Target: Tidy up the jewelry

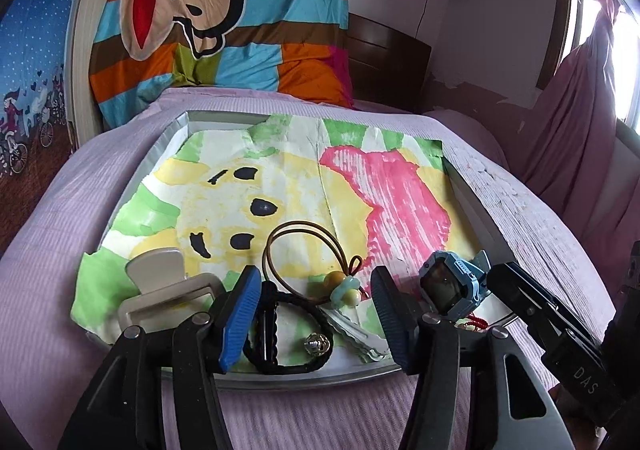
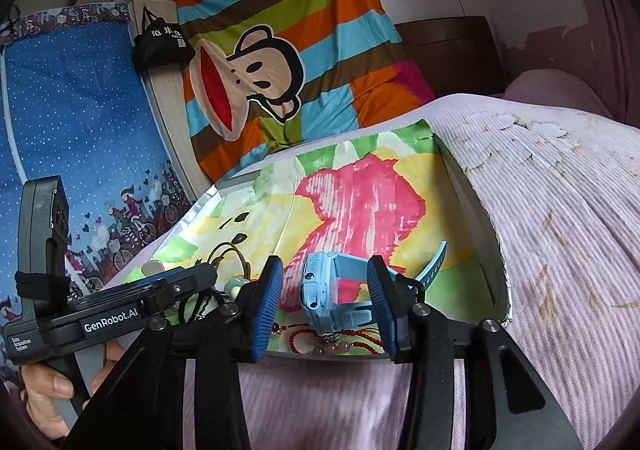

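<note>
The left wrist view shows the left gripper [image 1: 316, 314] with fingers apart, touching nothing, over a black hair tie [image 1: 308, 334], a black hair clip [image 1: 267, 324] and a small bell [image 1: 313, 346] on the tray [image 1: 280, 380], on the bed. Only the right wrist view shows the right gripper [image 2: 326, 310] open around the blue smartwatch [image 2: 320, 294], unpressed. Red beaded cord [image 2: 360, 344] lies half-hidden beneath.

Watch [image 1: 448, 286] right of clip [image 1: 160, 294] (in tray [image 1: 304, 380])
</note>
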A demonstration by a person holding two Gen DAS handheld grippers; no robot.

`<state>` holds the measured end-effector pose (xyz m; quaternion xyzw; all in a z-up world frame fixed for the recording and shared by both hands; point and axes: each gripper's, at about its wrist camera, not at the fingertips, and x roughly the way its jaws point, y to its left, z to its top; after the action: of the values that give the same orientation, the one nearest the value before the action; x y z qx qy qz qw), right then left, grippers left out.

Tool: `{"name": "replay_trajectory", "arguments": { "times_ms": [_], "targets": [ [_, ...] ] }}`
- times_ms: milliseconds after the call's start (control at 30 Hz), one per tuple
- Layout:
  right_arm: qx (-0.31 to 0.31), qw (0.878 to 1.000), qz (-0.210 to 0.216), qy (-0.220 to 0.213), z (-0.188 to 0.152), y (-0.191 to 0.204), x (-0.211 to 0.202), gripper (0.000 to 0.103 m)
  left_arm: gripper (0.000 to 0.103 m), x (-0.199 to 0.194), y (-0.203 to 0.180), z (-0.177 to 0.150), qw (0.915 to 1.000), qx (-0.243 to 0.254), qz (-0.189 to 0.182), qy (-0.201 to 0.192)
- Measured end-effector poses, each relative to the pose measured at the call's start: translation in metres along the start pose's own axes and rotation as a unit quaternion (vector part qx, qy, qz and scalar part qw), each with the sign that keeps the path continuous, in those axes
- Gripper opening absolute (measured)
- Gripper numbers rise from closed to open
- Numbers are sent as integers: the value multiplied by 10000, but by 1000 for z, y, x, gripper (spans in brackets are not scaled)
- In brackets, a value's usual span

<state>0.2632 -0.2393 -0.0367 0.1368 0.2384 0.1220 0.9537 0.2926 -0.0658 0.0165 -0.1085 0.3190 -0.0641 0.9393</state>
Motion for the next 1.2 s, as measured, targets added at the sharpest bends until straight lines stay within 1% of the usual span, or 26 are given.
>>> {"name": "replay_trajectory", "arguments": {
  "times_ms": [67,133,200,267,400,467,533,600,633,667,733,767,1033,1200],
  "targets": [
    [-86,9999,-56,-63,1,2,-6,47,60,-7,1,0,9999,43,100,-121],
    [-203,9996,-130,-169,1,5,-13,54,73,-15,1,-1,9994,80,208,-268],
    [-329,9989,-189,-263,2,9,-20,59,80,-24,2,-3,9986,99,288,-442],
    [-447,9981,-244,-339,3,13,-27,63,82,-32,3,-3,9979,147,340,-533],
    [-489,9972,-303,-470,2,18,-42,74,91,-44,7,-7,9966,187,480,-648],
    [-477,9968,-358,-535,1,18,-48,79,93,-52,9,-9,9958,202,504,-732],
    [-465,9963,-395,-602,1,18,-55,87,97,-58,10,-11,9950,222,548,-800],
    [-455,9961,-400,-644,2,18,-60,91,101,-64,12,-14,9942,190,583,-888],
    [-459,9959,-413,-660,2,18,-63,91,102,-68,13,-15,9937,161,594,-937],
    [-468,9958,-411,-674,2,18,-66,92,103,-71,14,-16,9933,134,599,-984],
    [-487,9955,-415,-701,2,19,-71,99,103,-76,15,-19,9925,103,617,-1055],
    [-489,9954,-404,-714,2,20,-74,100,103,-79,16,-20,9920,94,635,-1086],
    [-574,9948,-322,-781,-1,31,-91,102,103,-101,22,-30,9889,22,755,-1279],
    [-675,9937,-304,-847,-6,39,-105,102,103,-117,28,-35,9873,-61,760,-1396]
  ]
}}
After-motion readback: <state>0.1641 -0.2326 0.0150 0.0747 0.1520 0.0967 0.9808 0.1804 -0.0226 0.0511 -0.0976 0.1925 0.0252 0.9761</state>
